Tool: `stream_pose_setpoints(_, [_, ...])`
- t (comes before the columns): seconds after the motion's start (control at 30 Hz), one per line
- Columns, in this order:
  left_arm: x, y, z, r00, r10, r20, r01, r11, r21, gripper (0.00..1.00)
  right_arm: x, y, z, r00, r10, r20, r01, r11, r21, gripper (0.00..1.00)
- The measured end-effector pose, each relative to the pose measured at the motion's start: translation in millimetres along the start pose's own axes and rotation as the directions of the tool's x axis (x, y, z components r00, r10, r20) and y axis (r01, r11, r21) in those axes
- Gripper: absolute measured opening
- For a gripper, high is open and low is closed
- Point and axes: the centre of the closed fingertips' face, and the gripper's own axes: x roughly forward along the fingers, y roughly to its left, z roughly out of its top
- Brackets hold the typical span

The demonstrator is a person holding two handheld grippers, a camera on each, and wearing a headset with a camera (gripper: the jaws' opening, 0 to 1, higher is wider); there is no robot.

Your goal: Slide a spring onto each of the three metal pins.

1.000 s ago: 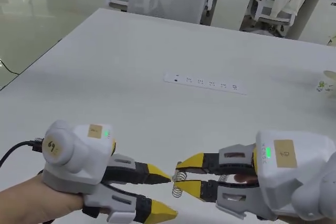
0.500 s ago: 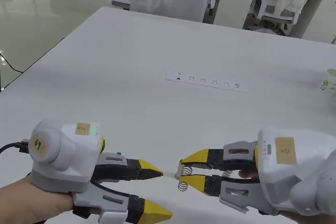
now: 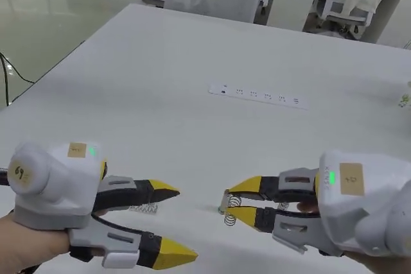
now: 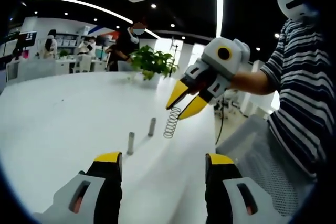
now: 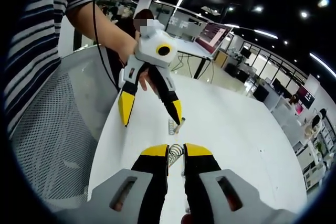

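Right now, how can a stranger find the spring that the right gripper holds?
On the white table, look at the near side, at the right gripper. The spring is pinched between its yellow tips; the other spring lies loose on the table by the left gripper.

Black fingers carry yellow tips; the spring is silvery, the table white.

There are two springs: a lying spring at near left and a held spring in the jaws of the right gripper. Two metal pins stand upright, a near pin and a far pin. With the left gripper, the grippers number two. One power strip lies farther off.
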Motion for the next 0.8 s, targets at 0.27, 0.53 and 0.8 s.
stream_pose_setpoints(0.27, [-15.5,11.2,0.6,0.9974,0.068,0.025,-0.067,0.997,-0.026,0.71,0.5,-2.1,-2.7,0.9999,-0.01,-0.004,0.01,1.0,0.002,0.08])
stream_pose_setpoints(0.53, [-28.7,21.4,0.2,0.9914,0.124,0.04,-0.123,0.992,-0.043,0.8,1.7,-4.7,-5.3,0.9997,-0.025,-0.007,0.025,1.0,0.013,0.08])
stream_pose_setpoints(0.8, [-39.8,34.9,-1.4,0.9809,0.188,0.051,-0.185,0.982,-0.049,0.95,1.0,-7.6,-9.1,0.9993,-0.035,-0.015,0.036,0.999,0.016,0.08])
